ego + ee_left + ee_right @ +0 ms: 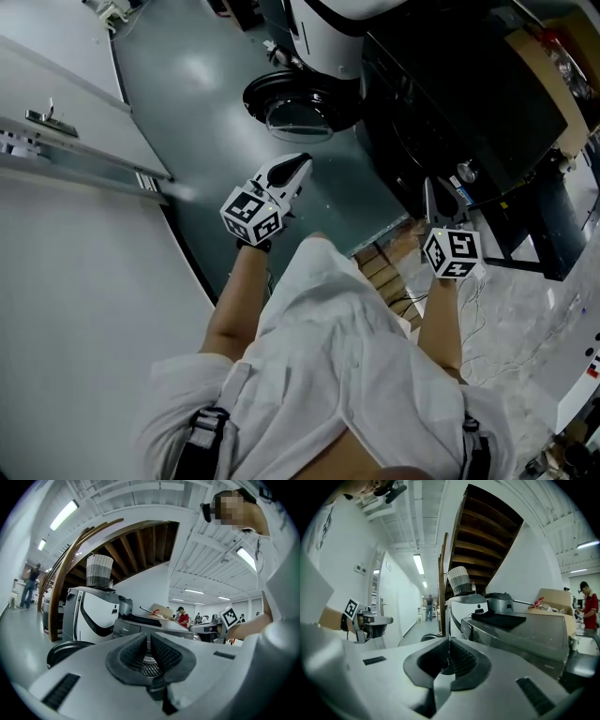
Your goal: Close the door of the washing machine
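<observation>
**Head view, read together with both gripper views.** The white washing machine point(323, 33) is standing at my 12 o'clock. Its round door point(295, 108) is hanging wide open, low over the floor point(197, 84). The door is lying at 12 o'clock of my left gripper point(302, 161), near it but apart. I am holding both grippers clenched and empty: the left one's pads are meeting with nothing between them, and the right gripper point(428, 187) is showing the same.

**Risks, as I judge them.**
- The door is the large swinging mass. I cannot tell which edge is carrying the hinge, and a push landing close to it would be turning the door very little.
- A hard shove could be bouncing the door off its latch, leaving it ajar.
- The glass bowl is bulging, so a closed gripper tip pressing there would likely be sliding off. The dark rim is offering surer contact.
- My right gripper is riding near the dark appliance point(450, 103) at 1 o'clock, and a wide sweep could be striking its front edge.

**Room for moving.**
- The floor is lying open from 10 to 12 o'clock, giving the left gripper a free path round the door.
- The white wall point(75, 309) is bounding me at 9 o'clock.
- From 1 to 3 o'clock the dark appliance is crowding the way.
- Thin cables point(473, 295) are trailing on the floor at 4 o'clock, and they could be catching a foot.
</observation>
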The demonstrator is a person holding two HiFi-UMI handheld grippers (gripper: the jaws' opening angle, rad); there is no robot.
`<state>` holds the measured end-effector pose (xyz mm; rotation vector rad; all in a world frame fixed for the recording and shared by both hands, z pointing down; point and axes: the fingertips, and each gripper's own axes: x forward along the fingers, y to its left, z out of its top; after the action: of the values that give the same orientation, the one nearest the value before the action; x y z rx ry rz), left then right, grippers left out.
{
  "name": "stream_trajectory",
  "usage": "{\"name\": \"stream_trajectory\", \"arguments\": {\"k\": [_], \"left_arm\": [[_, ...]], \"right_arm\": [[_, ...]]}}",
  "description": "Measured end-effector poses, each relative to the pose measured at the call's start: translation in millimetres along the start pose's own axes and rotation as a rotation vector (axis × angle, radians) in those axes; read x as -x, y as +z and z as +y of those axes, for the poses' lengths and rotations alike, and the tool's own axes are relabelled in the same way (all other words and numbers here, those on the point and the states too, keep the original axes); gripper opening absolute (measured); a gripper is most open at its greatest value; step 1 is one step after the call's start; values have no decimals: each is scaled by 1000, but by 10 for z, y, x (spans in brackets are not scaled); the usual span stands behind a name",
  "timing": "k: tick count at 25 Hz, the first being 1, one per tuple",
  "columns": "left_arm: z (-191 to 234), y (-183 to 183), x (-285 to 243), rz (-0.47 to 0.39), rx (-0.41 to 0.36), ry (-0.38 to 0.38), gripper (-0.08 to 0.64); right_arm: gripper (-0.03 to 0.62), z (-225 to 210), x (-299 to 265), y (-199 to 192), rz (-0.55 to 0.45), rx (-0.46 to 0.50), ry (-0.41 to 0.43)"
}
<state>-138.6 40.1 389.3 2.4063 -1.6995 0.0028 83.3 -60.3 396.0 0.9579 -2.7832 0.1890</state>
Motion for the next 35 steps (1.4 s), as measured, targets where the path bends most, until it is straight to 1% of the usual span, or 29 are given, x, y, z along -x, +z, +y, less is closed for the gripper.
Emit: {"name": "stream_trajectory", "arguments": {"k": [4,11,14,18,23,29,35], "left_arm": [[117,62,-10,17,-21,19,20],[382,95,-61,75,-56,27,20],[574,98,-83,91,-63,31,24],[896,26,-95,119,-53,27,56],[1313,-89,-159,168,-62,-1,111],[1840,-206,-357,247,-92,-63,159],[2420,-308,-588,335,-148,-117,202]], "right_arm": [[31,-22,-112,-43,18,-24,26],[32,19,-332,-57,47,-20,60],[32,50,-490,-70,58,-18,61],[32,147,-767,-82,74,-16,58],[32,302,-1134,-85,100,-9,66],[32,396,-1574,-113,131,-22,53],[32,454,-1995,-157,153,-45,31]]}}
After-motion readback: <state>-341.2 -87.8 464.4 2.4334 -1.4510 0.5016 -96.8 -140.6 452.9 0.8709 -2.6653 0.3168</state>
